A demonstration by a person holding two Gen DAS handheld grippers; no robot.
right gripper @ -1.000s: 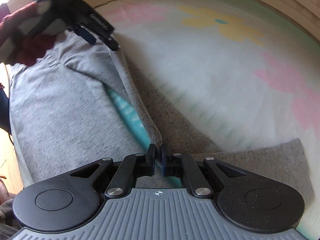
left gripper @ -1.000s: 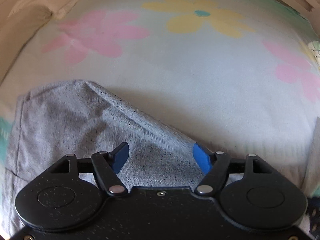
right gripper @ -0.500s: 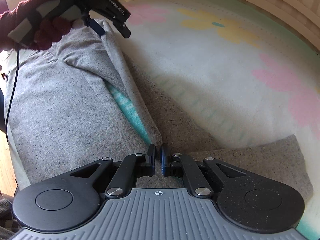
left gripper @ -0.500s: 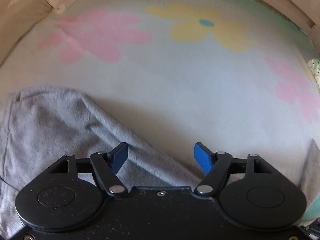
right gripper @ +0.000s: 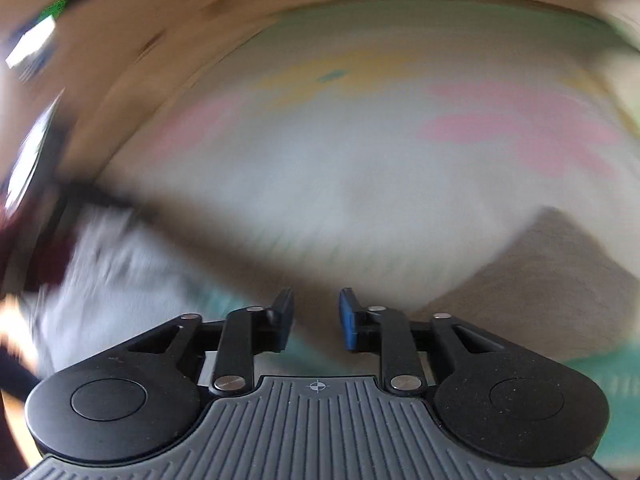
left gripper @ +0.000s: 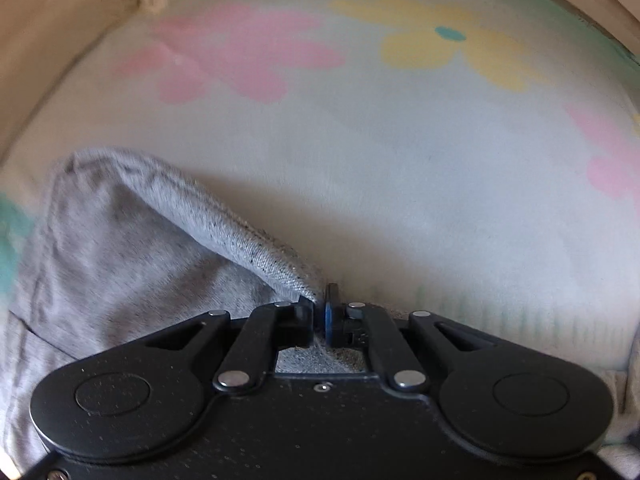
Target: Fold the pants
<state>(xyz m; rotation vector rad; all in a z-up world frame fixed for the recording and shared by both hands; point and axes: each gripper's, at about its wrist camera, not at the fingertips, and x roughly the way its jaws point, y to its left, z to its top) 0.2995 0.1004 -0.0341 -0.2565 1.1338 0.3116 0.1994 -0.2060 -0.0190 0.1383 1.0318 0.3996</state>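
Observation:
The grey pants (left gripper: 120, 264) lie on the flowered sheet (left gripper: 400, 152), with one edge pulled up into a ridge. My left gripper (left gripper: 320, 308) is shut on the near end of that ridge, and cloth shows between its blue pads. The right wrist view is heavily blurred. My right gripper (right gripper: 316, 312) has its jaws opening with nothing between them, over the teal edge of the sheet. Grey pants cloth (right gripper: 560, 280) lies to its right and more to its left. At the far left a dark red sleeve (right gripper: 24, 240) and a black gripper body appear as a smear.
A beige pillow (left gripper: 80, 4) lies at the far left corner of the bed. A wooden bed frame (right gripper: 280, 20) curves around the far side. The sheet beyond the pants carries pink and yellow flower prints.
My left gripper has gone from wide open to shut on the raised pants edge. My right gripper has let go of the cloth, opened, and swung and rolled away.

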